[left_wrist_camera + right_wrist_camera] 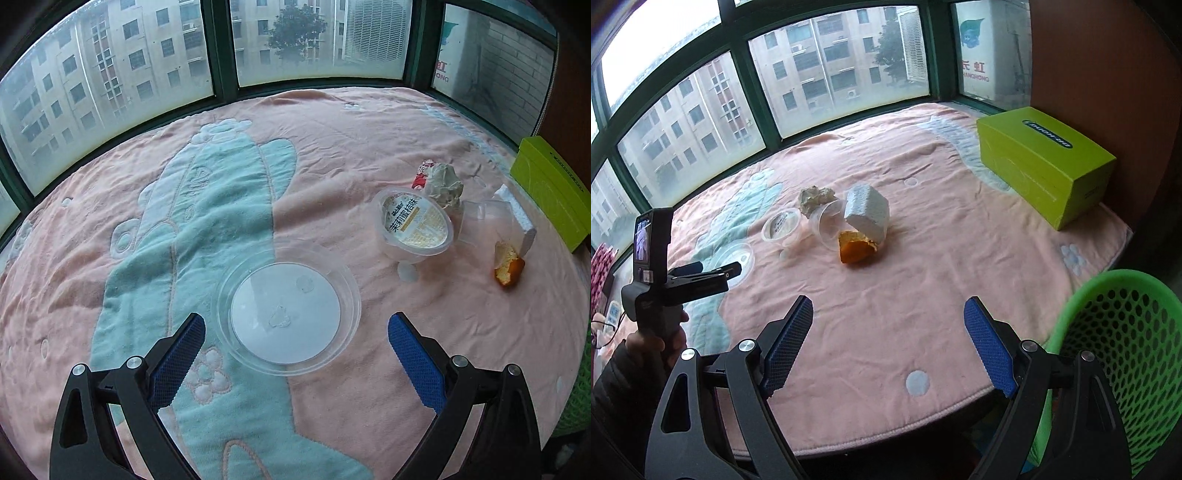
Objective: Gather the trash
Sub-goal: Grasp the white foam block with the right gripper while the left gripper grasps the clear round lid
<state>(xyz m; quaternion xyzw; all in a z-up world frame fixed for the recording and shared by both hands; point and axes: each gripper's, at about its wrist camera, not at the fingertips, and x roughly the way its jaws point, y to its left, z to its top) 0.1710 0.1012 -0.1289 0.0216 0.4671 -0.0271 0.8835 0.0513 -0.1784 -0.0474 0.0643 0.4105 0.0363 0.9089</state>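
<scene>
Trash is clustered on the pink blanket (923, 258).
A clear lid (288, 314), a labelled cup (415, 227), crumpled paper (445, 182), a foam block (867, 212) and an orange peel (855, 247) are seen left of the green box (1045, 162); both the left gripper (295, 354) and right gripper (888, 343) are held with jaws released, nothing grasped. A green basket (1126, 350) is set below the box.

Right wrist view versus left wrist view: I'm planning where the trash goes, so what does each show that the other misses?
Only the right wrist view shows the green perforated plastic basket and the left gripper in a hand. Only the left wrist view shows the red-and-white wrapper. Both show the clear round plastic lid, orange peel, white foam block and lime-green cardboard box.
</scene>
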